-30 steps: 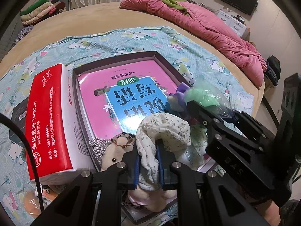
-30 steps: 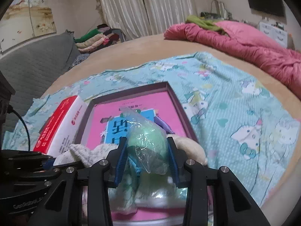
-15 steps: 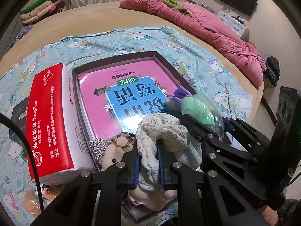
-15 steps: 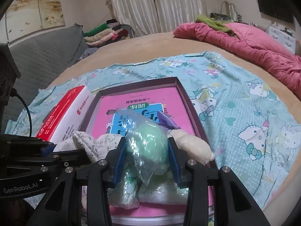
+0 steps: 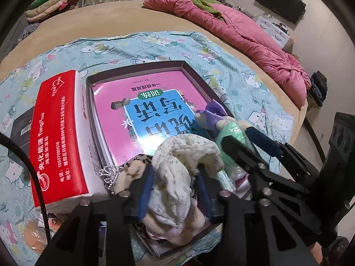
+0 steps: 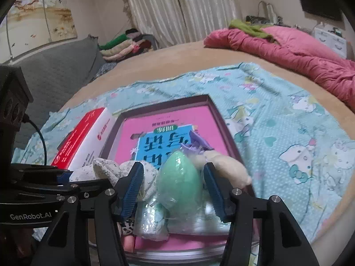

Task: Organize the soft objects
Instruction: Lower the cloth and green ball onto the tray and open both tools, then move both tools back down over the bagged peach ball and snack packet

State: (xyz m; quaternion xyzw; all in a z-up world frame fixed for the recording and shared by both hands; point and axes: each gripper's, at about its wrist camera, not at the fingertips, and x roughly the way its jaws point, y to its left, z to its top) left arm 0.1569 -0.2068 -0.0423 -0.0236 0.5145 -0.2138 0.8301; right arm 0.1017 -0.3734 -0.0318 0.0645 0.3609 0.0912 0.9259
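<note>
Surface: bed, box (image 5: 190, 71) on cartoon sheet.
Left gripper (image 5: 175, 188): spread around speckled cloth (image 5: 177, 177).
Right gripper (image 6: 173, 190): wide, green egg toy (image 6: 179, 177) upright between pads, nearer right.

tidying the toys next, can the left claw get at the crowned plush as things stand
Probably not cleanly: the left claw is open, but the speckled cloth sits between its jaws, and the crowned plush lies just outside one finger, right beside the tissue pack.

A tan bed (image 6: 168, 55) carries a blue cartoon-print sheet (image 6: 277, 119) and a heaped pink quilt (image 6: 295, 53). On the sheet lie a shallow dark box (image 5: 190, 71), a red-and-white tissue pack (image 5: 57, 133) touching it, and possibly a black carton (image 5: 21, 128).
</note>
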